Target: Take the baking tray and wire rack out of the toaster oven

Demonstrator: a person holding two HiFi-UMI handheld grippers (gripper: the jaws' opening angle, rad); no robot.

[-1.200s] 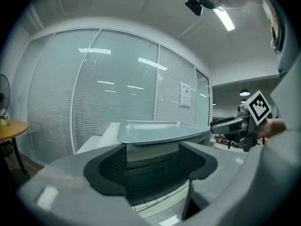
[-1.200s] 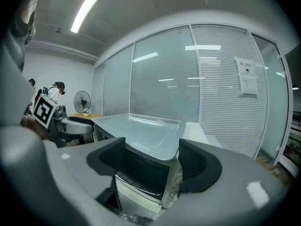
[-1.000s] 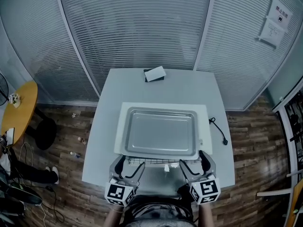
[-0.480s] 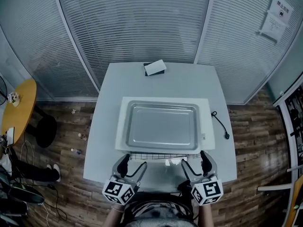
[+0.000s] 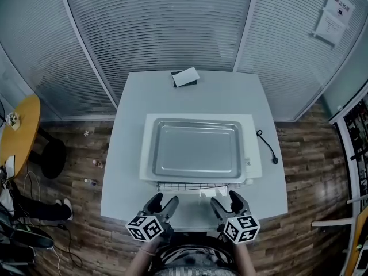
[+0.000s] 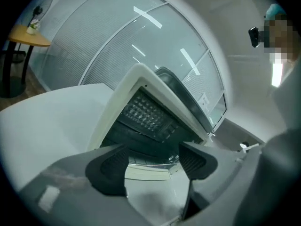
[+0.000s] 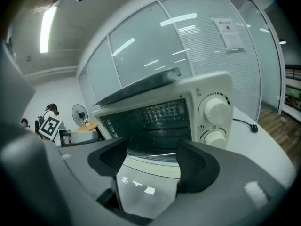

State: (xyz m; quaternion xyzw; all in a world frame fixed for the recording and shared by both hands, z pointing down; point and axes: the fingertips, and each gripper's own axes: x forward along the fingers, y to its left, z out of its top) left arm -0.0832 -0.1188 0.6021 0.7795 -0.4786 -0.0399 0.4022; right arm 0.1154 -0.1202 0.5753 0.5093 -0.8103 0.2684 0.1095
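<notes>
Sitting near the middle of a white rectangular table (image 5: 131, 125), a cream box-shaped toaster oven (image 5: 252, 154) had its glass door (image 7: 145, 185) dropped open toward the person. A shallow silver metal baking tray (image 5: 197, 150) lay flat on the oven's roof, outside the cavity and covering most of the top. Inside the dark cavity, a thin wire rack (image 5: 184, 186) sat on a low level, its front edge showing just past the oven mouth, above the door. Two pale round dials (image 7: 216, 108) stood on the front panel to the right of the opening.

The left gripper (image 5: 163, 200) and right gripper (image 5: 225, 199) were side by side at the table's near edge, just in front of the open door and aimed into the cavity. The left gripper's jaws were spread, with nothing between the pads. The right gripper's jaws had just been closing a little, but stood wide apart and gripped nothing.

Bare tabletop ran along both sides of the oven. A black power cord (image 5: 265, 148) lay to the right, and a small white box (image 5: 186, 76) sat at the far edge.
</notes>
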